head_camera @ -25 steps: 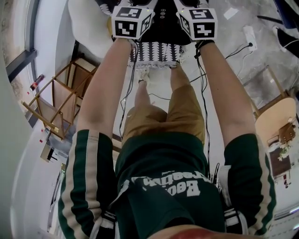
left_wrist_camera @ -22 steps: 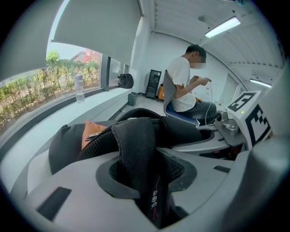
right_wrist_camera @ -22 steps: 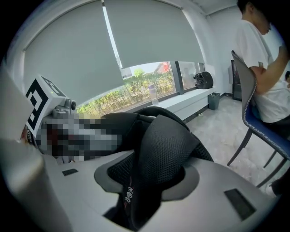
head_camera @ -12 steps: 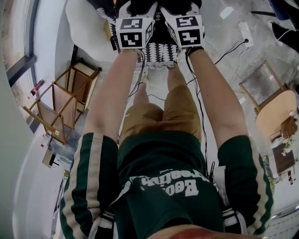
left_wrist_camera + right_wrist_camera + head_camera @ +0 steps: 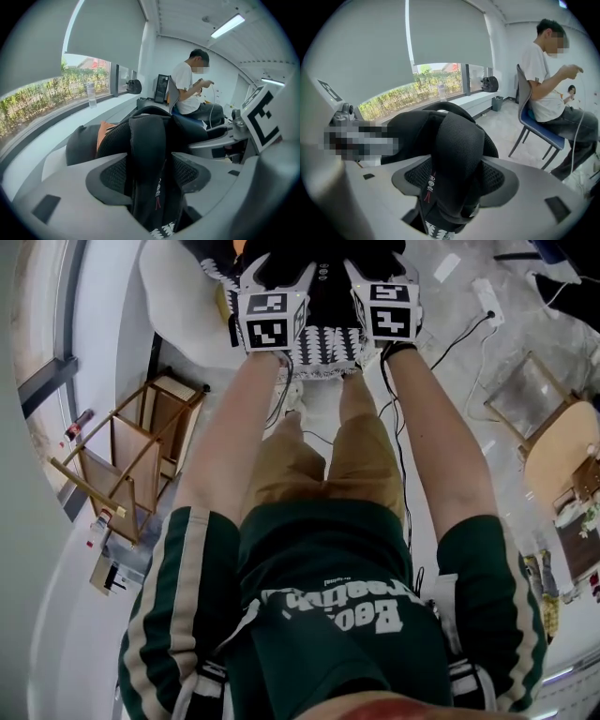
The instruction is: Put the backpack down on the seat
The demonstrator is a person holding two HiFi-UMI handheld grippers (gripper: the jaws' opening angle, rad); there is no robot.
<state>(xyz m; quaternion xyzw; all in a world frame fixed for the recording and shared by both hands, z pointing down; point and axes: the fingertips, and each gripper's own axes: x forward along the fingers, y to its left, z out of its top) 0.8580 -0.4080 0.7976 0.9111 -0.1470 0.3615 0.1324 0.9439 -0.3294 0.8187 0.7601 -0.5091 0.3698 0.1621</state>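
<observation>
The black backpack (image 5: 323, 277) rests at the top of the head view on a seat with a black-and-white patterned cover (image 5: 319, 345). My left gripper (image 5: 272, 306) and right gripper (image 5: 386, 301) reach over it side by side. In the left gripper view a padded black shoulder strap (image 5: 149, 159) runs up between the jaws of the left gripper (image 5: 150, 176). These jaws are opening, with mesh pads showing on both sides of the strap. The right gripper (image 5: 454, 180) straddles the other mesh strap (image 5: 457, 154) and its jaws are opening too. Neither strap is pinched.
A wooden frame stand (image 5: 122, 465) lies at the left, and a round wooden table (image 5: 562, 456) at the right. Cables (image 5: 459, 334) and a power strip (image 5: 487, 296) cross the floor. A person sits on a blue chair (image 5: 541, 126) near the window sill (image 5: 101, 105).
In the head view both marker cubes have slid a little down the picture, toward my body, and stand slightly closer together. The backpack stays on the seat.
</observation>
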